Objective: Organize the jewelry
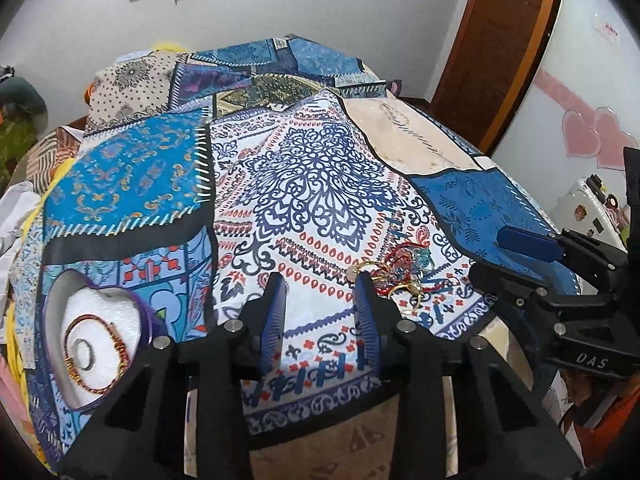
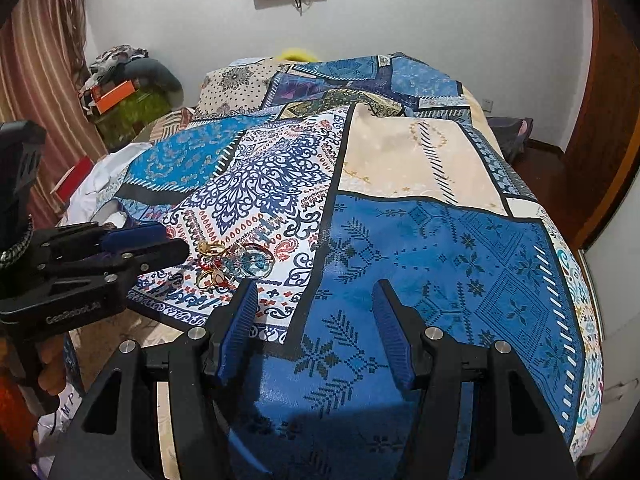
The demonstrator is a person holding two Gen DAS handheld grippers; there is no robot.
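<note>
Tangling jewelry pile (image 1: 400, 276), pieces indistinct | heart-shaped box (image 1: 96, 336) partly cut off behind left gripper (image 1: 320, 296) | left gripper released, empty | right gripper (image 2: 316, 320) released, empty | patchwork bedspread (image 2: 440, 240) beneath

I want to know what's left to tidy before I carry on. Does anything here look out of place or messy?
Yes. A tangled pile of jewelry, gold rings mixed with red and blue beaded pieces, lies loose on the patterned bedspread. The heart-shaped box to its left already holds a beaded bangle and a ring. Both grippers are open and empty.
</note>
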